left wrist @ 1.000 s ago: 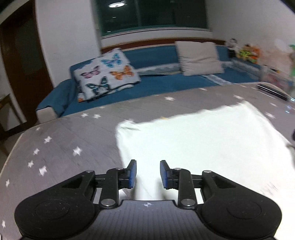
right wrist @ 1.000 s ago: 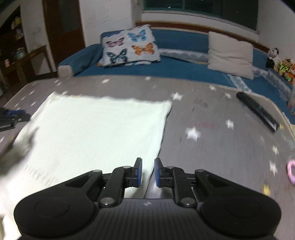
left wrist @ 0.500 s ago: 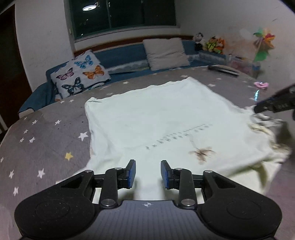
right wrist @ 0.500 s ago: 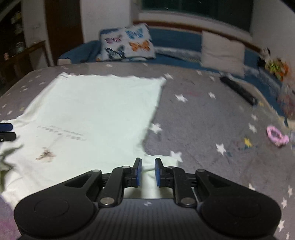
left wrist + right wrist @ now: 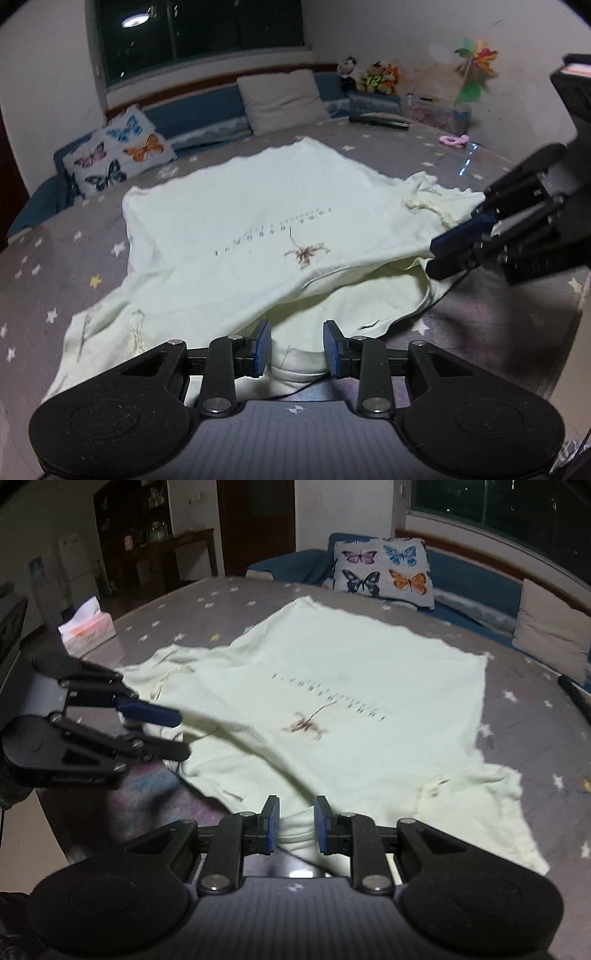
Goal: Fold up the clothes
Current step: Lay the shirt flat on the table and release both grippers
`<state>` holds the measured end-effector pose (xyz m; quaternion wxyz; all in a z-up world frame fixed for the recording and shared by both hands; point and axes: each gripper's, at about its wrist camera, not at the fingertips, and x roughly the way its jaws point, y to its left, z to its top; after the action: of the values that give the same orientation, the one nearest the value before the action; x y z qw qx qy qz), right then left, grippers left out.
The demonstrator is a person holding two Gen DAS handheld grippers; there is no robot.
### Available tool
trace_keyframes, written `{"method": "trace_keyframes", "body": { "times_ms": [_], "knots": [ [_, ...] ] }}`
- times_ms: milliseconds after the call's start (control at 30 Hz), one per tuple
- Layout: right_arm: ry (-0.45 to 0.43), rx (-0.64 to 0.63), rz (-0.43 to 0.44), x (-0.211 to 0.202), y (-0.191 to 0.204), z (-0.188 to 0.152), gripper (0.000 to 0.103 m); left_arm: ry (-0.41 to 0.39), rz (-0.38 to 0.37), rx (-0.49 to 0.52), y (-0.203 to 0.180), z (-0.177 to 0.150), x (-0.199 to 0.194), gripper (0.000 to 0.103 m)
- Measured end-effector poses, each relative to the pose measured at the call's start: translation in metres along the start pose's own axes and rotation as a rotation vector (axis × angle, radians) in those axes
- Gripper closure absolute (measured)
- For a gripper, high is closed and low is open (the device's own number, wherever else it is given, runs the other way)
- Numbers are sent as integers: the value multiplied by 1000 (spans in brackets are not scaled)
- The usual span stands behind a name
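Pale green cotton shirt [image 5: 236, 229] spread flat mid-frame on grey starry cloth [image 5: 55, 266]. Left gripper [image 5: 296, 347] parted around its near edge. Right gripper [image 5: 295, 823] just widening, cloth between.

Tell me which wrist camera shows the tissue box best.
The right wrist view. There the pink tissue box stands in full at the far left of the star-print table, beyond the left gripper and clear of the pale T-shirt. The left wrist view does not show it at all.
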<state>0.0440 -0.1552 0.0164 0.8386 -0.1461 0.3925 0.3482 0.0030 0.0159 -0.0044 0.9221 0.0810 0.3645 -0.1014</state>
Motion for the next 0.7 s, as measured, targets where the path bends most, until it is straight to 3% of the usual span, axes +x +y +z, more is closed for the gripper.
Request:
{"method": "trace_keyframes", "body": {
  "times_ms": [200, 300, 367, 400, 700],
  "knots": [
    [34, 71, -56, 24, -3, 1, 83, 29, 24, -50, 4, -3, 15, 69],
    [42, 92, -84, 32, -4, -1, 85, 42, 24, -52, 6, -7, 16, 90],
    [45, 97, -105, 34, -4, -2, 91, 31, 12, -61, 9, -9, 9, 94],
    [44, 98, -108, 32, -4, -3, 99, 21, 3, -63, 10, -10, 4, 95],
    [39, 49, -50, -8, 11, -15, 100, -33, -84, -30, 6, -22, -41, 99]
  ]
}}
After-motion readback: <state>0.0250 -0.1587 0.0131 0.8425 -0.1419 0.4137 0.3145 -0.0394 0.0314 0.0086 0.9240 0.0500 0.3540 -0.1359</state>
